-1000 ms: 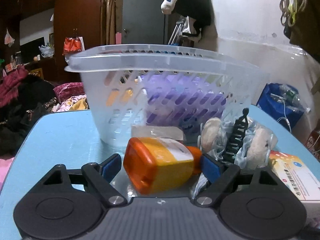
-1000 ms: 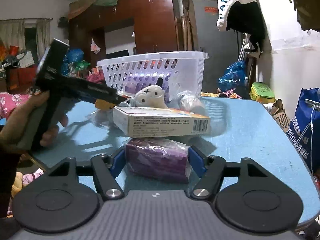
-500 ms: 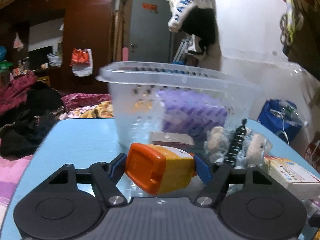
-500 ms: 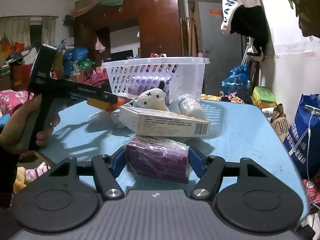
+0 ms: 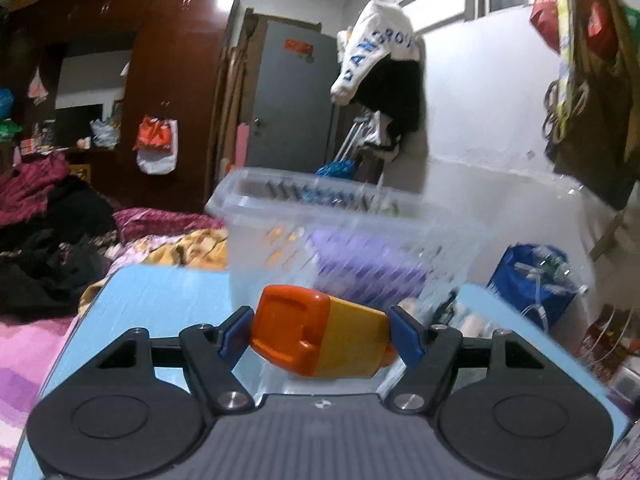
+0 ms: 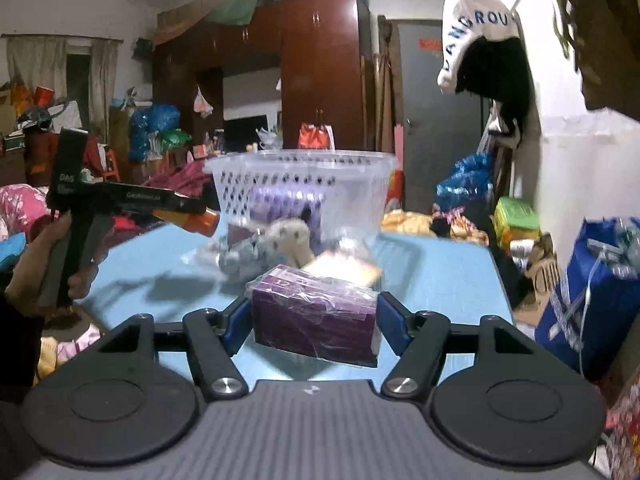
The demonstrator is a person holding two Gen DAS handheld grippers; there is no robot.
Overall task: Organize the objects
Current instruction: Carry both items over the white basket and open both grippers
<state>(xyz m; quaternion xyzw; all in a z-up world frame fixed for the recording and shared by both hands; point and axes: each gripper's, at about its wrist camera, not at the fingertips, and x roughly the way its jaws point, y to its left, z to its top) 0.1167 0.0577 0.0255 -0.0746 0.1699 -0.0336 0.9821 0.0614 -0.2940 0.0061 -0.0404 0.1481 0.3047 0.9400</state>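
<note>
My left gripper point(image 5: 320, 334) is shut on an orange and yellow bottle point(image 5: 320, 336), held above the blue table point(image 5: 160, 292) in front of the white slotted basket point(image 5: 344, 236). In the right wrist view that left gripper point(image 6: 200, 216) shows at the left, in a person's hand, with the bottle point(image 6: 196, 221) at its tip. My right gripper point(image 6: 314, 316) is shut on a purple box wrapped in clear film point(image 6: 316, 316), lifted off the table point(image 6: 436, 276). The basket point(image 6: 304, 184) stands behind and holds something purple.
On the table in front of the basket lie a plush toy in plastic point(image 6: 280, 240) and a flat white carton point(image 6: 344, 268). A blue bag point(image 6: 592, 296) stands on the floor at the right. Piles of clothes point(image 5: 48, 232) lie beyond the table's left edge.
Both grippers have risen with their loads. The left jaws closed onto the bottle and lifted it off the table. The basket now sits lower in both views.
</note>
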